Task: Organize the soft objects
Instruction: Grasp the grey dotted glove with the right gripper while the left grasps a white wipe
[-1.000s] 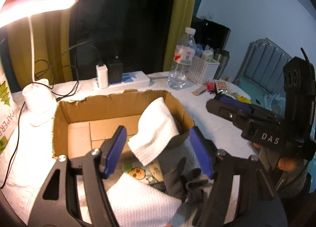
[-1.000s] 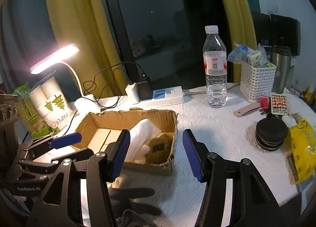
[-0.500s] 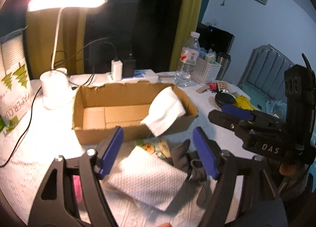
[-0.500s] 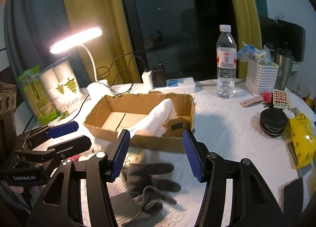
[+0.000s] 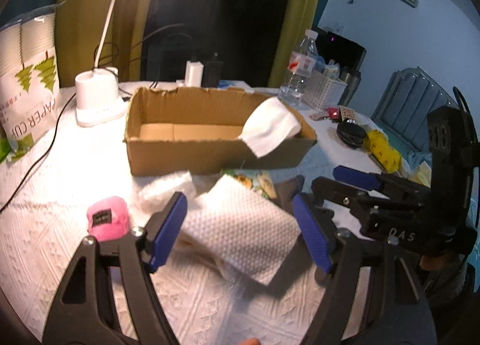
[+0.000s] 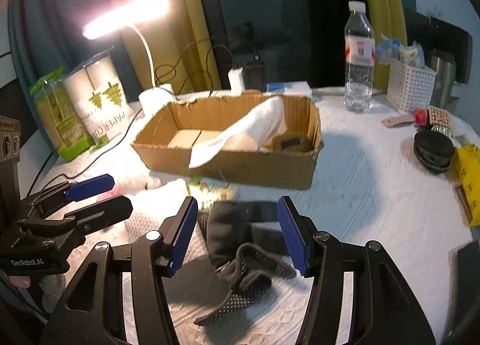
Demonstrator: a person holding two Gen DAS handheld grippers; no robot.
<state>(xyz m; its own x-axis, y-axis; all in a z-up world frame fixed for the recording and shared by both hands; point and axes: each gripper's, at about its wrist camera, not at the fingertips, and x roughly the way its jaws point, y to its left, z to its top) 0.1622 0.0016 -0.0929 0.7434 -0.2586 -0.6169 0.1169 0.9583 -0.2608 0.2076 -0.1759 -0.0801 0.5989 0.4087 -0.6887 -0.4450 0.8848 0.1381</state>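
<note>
An open cardboard box [image 5: 216, 150] [image 6: 240, 162] stands mid-table with a white cloth [image 5: 270, 126] [image 6: 240, 135] draped over its near wall and a brown soft item [image 6: 289, 142] inside. In front of it lie a white textured cloth [image 5: 240, 225], a pink soft item [image 5: 106, 222], a bubble-wrap piece [image 5: 168, 189], a patterned packet [image 5: 255, 181] and a dark grey glove [image 6: 237, 240]. My left gripper [image 5: 240, 231] is open above the white textured cloth. My right gripper [image 6: 237, 234] is open above the glove.
A lit desk lamp [image 5: 96, 96] and a paper-cup sleeve [image 5: 27, 81] stand at the left. A water bottle [image 6: 358, 57], white basket [image 6: 409, 87], black round case [image 6: 433, 150] and yellow packet [image 6: 468, 171] stand at the right. Cables and chargers [image 6: 246, 75] lie behind the box.
Both grippers have pulled back from the box toward the table's near side. The glove, textured cloth and pink item have come into view beneath them. Both stayed open.
</note>
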